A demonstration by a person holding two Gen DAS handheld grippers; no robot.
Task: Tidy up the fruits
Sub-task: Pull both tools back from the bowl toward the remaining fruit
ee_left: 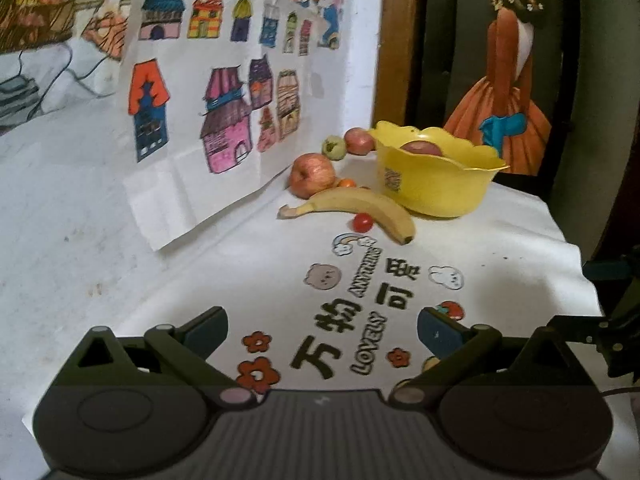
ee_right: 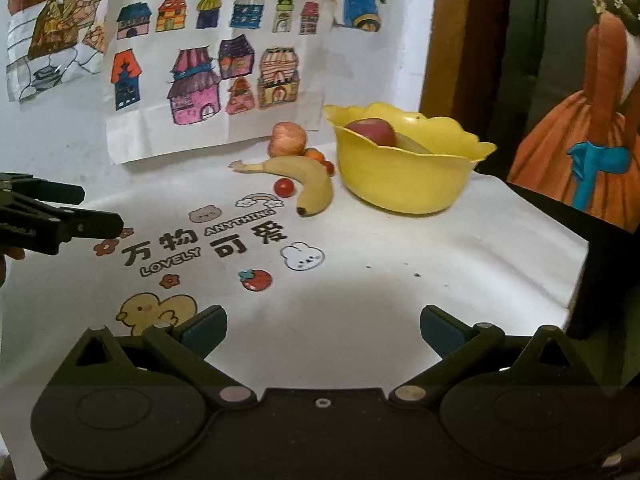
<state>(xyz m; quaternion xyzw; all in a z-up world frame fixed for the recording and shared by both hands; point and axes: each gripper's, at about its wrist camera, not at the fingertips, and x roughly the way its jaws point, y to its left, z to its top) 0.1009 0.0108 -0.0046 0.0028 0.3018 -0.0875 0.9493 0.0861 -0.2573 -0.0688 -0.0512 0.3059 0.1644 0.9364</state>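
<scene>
So the sorting looks barely begun: the yellow bowl (ee_right: 404,168) at the back of the counter (ee_right: 400,280) holds a reddish apple (ee_right: 370,131) and, beside it, something pale that I cannot identify. Most fruit remains outside, just left of the bowl: a banana (ee_right: 304,178) lying on the printed cloth, a cherry tomato (ee_right: 284,187) touching its inner curve, another apple (ee_right: 287,139) behind it, small orange fruits (ee_right: 314,155) between that apple and the bowl, plus a green fruit (ee_left: 334,147) and a further red one (ee_left: 360,141) by the wall. Both the left tongs (ee_left: 322,330) and the right tongs (ee_right: 324,330) gape wide and empty, well short of the fruit; judging by this, nearly everything is left to gather
</scene>
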